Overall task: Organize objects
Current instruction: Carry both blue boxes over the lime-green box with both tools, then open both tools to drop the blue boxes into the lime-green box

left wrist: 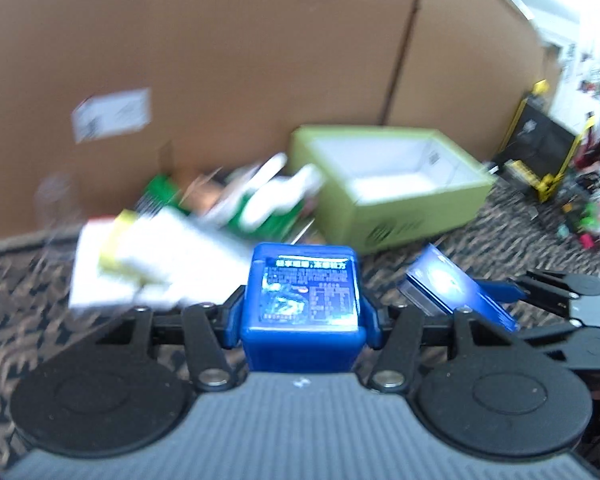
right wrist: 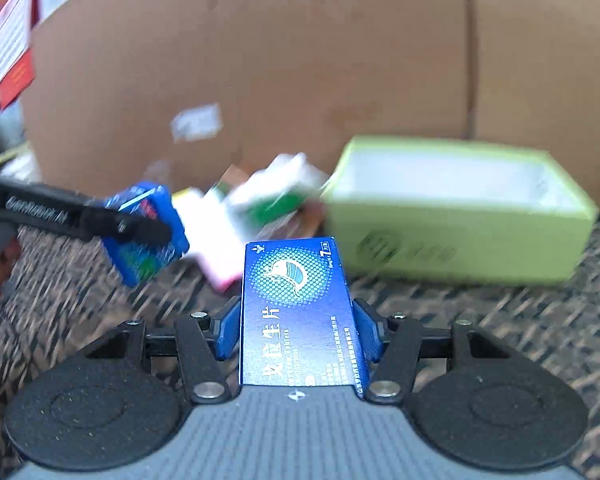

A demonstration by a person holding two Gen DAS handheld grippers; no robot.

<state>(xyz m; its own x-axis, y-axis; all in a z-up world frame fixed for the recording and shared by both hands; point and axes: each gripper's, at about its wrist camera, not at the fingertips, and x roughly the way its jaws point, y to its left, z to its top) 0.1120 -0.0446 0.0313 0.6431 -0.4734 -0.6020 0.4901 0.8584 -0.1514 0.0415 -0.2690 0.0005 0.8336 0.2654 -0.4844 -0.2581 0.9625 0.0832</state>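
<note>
Gripping a small blue box (left wrist: 303, 300) squarely between its blue pads, the left gripper (left wrist: 303, 322) had its jaws about half closed on the carton's sides, printed label facing up. The right gripper (right wrist: 298, 334) likewise clamped a flat blue tablet box (right wrist: 298, 312) lengthwise, jaws partly closed against its long edges. Both loads sat clear of the patterned carpet (right wrist: 480, 320).

Beyond the left gripper, at about eleven o'clock, lay a blurred heap of white and green packets (left wrist: 236, 208). At one o'clock stood the open green box (left wrist: 396, 188), apparently empty, backed by a large cardboard carton (left wrist: 220, 60).

The step looked like carrying both boxes to the green box. Doing it well would mean keeping each grip firm, bringing one in at a time so the grippers do not collide, and lowering inside the rim before letting go.
</note>
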